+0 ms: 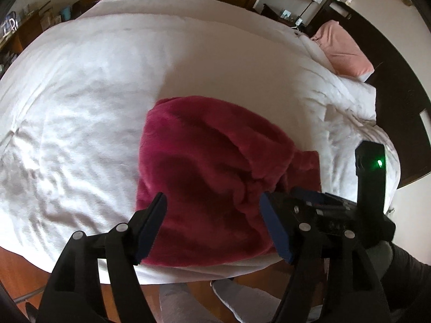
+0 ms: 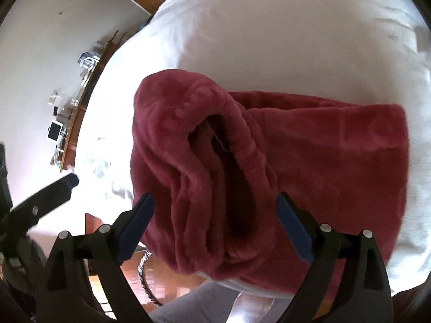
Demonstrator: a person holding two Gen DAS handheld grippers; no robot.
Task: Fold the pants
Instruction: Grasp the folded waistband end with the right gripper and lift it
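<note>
The dark red fleece pants (image 1: 210,172) lie folded in a thick bundle near the front edge of the white bed (image 1: 80,102). My left gripper (image 1: 212,226) is open and empty just above the bundle's near edge. My right gripper (image 2: 215,228) is open and empty too, hovering over the bundle's left end, where the elastic waistband (image 2: 242,140) gapes open. The pants (image 2: 309,167) stretch right across the bed (image 2: 269,40) in the right wrist view. The right gripper's body (image 1: 369,188) shows at the right of the left wrist view; a left finger (image 2: 54,188) shows at the left of the right wrist view.
A pink pillow (image 1: 342,48) lies at the head of the bed by a dark headboard (image 1: 398,80). A wooden shelf with small items (image 2: 70,123) runs along the wall. The wood floor (image 2: 167,277) and the person's grey-clad legs (image 1: 215,301) are below the bed edge.
</note>
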